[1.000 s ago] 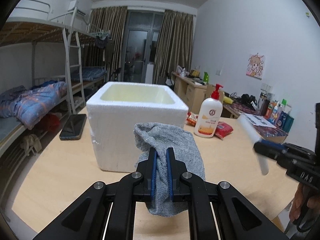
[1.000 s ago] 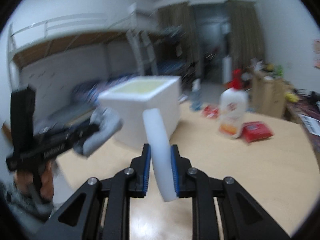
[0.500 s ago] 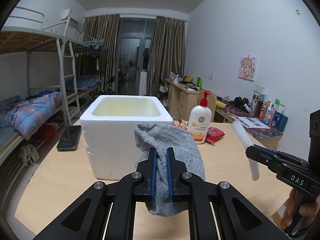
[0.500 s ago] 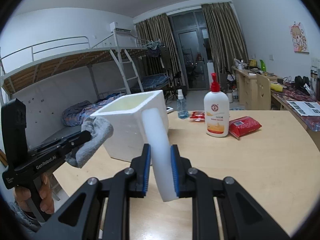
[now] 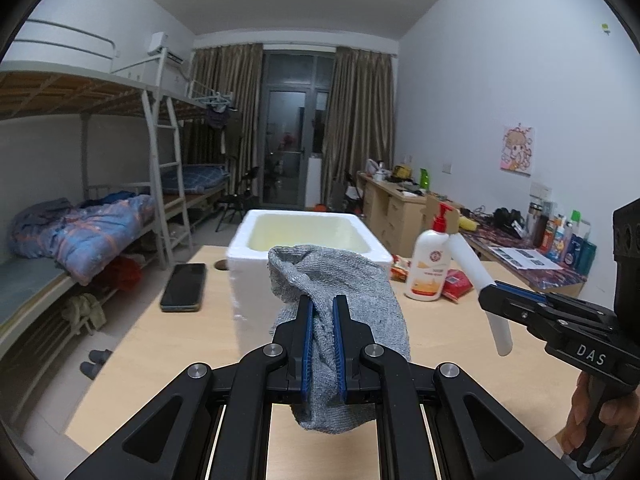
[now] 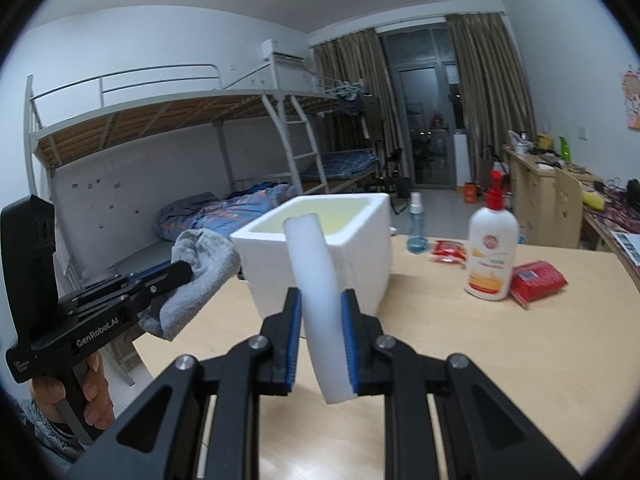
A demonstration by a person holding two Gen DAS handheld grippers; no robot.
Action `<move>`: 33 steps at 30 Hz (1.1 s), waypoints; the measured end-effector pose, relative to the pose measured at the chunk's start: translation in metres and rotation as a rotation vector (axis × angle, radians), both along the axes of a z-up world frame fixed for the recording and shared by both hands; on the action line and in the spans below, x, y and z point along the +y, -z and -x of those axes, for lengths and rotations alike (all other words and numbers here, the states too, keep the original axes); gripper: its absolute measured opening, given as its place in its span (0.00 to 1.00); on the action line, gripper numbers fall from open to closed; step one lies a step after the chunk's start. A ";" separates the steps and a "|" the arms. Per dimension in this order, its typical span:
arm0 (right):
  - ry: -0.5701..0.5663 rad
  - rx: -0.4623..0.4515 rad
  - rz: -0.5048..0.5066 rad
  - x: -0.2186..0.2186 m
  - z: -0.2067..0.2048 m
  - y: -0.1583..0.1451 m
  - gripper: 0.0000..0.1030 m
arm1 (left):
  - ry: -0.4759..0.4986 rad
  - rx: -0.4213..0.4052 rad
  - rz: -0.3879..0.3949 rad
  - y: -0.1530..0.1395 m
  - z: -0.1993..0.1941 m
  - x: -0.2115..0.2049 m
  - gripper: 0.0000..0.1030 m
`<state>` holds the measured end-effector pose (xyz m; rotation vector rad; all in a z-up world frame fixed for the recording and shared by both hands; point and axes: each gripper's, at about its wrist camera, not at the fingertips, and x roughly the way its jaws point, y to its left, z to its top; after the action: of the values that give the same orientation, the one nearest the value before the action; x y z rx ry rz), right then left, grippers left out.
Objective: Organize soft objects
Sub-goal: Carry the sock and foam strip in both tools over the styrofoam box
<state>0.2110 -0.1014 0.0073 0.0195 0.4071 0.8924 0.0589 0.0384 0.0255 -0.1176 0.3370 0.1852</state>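
My left gripper (image 5: 321, 308) is shut on a grey knitted cloth (image 5: 340, 280), which drapes over and below the blue pads in front of a white foam box (image 5: 244, 248). The box stands open on the wooden table (image 5: 160, 344). My right gripper (image 6: 320, 304) is shut on a white foam strip (image 6: 316, 272) that rises upright and curves slightly, with the box (image 6: 360, 256) just behind it. In the right wrist view the left gripper (image 6: 180, 272) with the cloth (image 6: 200, 268) hangs at the left. The left wrist view shows the right gripper (image 5: 490, 300) holding the strip (image 5: 472, 268).
A lotion pump bottle (image 6: 492, 248) and red packets (image 6: 538, 280) stand to the right of the box, a small spray bottle (image 6: 416, 228) behind it. A black phone (image 5: 184, 286) lies left of the box. Bunk beds (image 5: 100, 220) line the left wall, desks the right.
Both grippers have risen and drawn back a little from the box, so more of its open inside shows. The cloth and the foam strip stay gripped as before.
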 end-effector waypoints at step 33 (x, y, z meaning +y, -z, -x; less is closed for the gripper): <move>-0.048 -0.058 0.021 0.048 -0.018 -0.045 0.23 | -0.011 -0.037 -0.020 -0.052 -0.018 0.033 0.10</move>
<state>0.2285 -0.0537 0.0522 -0.0355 0.3643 0.9342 0.0767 0.0714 0.0773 -0.1034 0.2981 0.1975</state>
